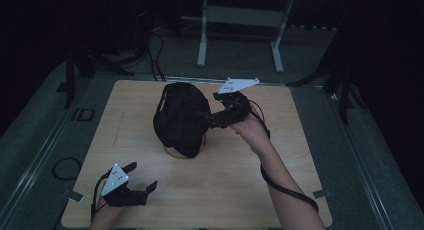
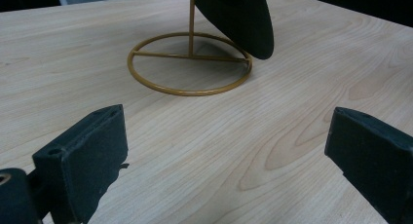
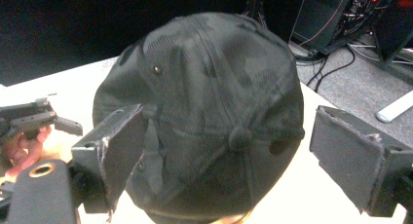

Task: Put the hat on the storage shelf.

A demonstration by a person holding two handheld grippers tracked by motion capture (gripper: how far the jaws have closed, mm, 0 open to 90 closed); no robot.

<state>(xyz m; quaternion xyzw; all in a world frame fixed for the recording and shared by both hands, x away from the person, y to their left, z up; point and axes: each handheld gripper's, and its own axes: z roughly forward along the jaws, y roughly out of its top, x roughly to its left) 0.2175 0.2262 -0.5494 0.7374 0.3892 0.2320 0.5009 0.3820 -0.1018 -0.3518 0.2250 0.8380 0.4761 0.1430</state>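
We see the black cap [image 1: 181,117] perched on its gold wire stand [image 2: 190,63] mid-bench [image 1: 210,190]. Right hand-held gripper [image 1: 210,121] jaws wide, beside the crown; left hand-held gripper [image 1: 142,177] wide, empty. Risk: a nudge tips the light stand.

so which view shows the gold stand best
The left gripper view: the stand shows its whole ring base, crossbar and upright post on the table. The high view shows just a sliver of ring under the cap; the right gripper view barely a trace.
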